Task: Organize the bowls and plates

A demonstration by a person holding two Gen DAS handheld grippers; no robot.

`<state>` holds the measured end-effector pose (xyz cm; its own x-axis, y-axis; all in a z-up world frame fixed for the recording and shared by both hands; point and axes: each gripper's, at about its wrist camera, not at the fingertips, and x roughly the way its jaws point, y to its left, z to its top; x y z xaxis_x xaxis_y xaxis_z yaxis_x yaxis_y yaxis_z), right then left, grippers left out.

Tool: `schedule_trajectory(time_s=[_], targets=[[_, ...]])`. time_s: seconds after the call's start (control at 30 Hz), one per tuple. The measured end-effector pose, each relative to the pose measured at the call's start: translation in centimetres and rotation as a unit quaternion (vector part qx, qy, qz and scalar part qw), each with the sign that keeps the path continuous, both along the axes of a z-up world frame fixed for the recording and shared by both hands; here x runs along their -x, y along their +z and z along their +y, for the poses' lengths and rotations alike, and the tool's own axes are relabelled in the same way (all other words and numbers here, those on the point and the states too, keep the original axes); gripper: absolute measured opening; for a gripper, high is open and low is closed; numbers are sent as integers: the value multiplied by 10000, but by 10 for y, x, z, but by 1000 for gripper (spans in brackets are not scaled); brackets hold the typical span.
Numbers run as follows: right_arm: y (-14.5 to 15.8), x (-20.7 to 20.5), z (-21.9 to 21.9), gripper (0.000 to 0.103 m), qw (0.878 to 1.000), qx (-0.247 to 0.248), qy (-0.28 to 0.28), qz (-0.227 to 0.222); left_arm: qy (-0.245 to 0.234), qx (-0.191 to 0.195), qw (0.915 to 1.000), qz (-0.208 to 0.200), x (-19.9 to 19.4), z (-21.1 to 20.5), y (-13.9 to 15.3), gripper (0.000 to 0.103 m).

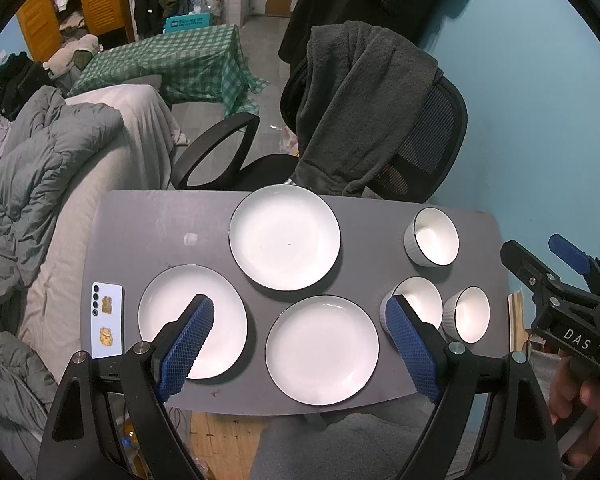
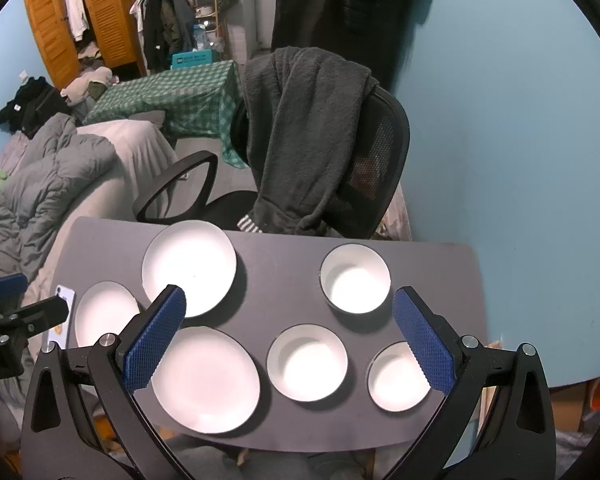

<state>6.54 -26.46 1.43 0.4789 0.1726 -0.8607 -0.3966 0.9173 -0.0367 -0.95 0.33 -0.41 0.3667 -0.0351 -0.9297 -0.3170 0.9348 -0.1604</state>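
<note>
While both grippers hover spread wide and empty, left gripper (image 1: 300,320), right gripper (image 2: 290,320): grey table (image 1: 160,220) holds three white plates (image 1: 285,237) leftward, three white bowls (image 2: 355,279) rightward, phone (image 1: 107,320) at left edge.

Three plates (image 1: 285,237), three bowls (image 1: 437,236) on table (image 1: 148,232); fingers (image 1: 188,344) apart.

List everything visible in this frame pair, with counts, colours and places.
Round white plates with dark rims: 3, white, left and middle of table.
Ribbed white bowls: 3, white, right side of table.
Grey table: 1, grey, centre.
White phone: 1, white, table's left edge.
Black mesh office chair: 1, black, behind table, dark grey garment draped over it.
Left gripper: open, above plates.
Right gripper: open, above bowls.
Hand: holding right gripper.
</note>
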Motion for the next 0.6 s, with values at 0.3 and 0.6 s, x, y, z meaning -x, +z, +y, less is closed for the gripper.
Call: schedule_trajectory(time_s=[0.3,0.6], targets=[[-3,1,5,102,9999,46,101,71,73,-26,10000,31,3,3,-7,89],[-20,-5,12,102,9983,42,489,315,83,-116,9997,212,8,6,-34,89]])
